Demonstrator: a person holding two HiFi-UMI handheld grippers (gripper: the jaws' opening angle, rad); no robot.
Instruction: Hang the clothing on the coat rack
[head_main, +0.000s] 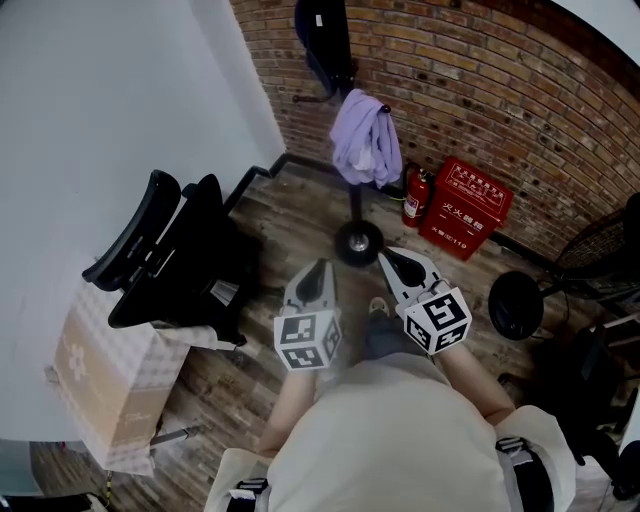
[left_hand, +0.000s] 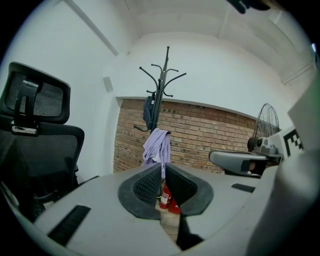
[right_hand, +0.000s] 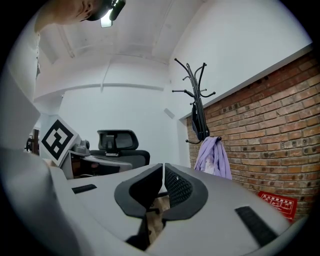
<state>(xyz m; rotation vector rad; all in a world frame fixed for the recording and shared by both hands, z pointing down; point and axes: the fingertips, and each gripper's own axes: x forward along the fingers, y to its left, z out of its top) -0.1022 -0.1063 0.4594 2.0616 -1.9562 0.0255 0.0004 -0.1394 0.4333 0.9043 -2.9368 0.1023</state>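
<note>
The red box (head_main: 465, 207) stands on the floor just right of the coat rack (head_main: 356, 205). Its front has white Chinese writing and the number 119. Its lid has more white writing, too small to read. The fire extinguisher (head_main: 413, 197), between the coat rack and the red box, has a label too small to read. In front of the coat rack, the left gripper (head_main: 318, 270) has a cube (head_main: 306, 342) with black and white square marks, no letters. The right gripper (head_main: 390, 262) has one too.
</note>
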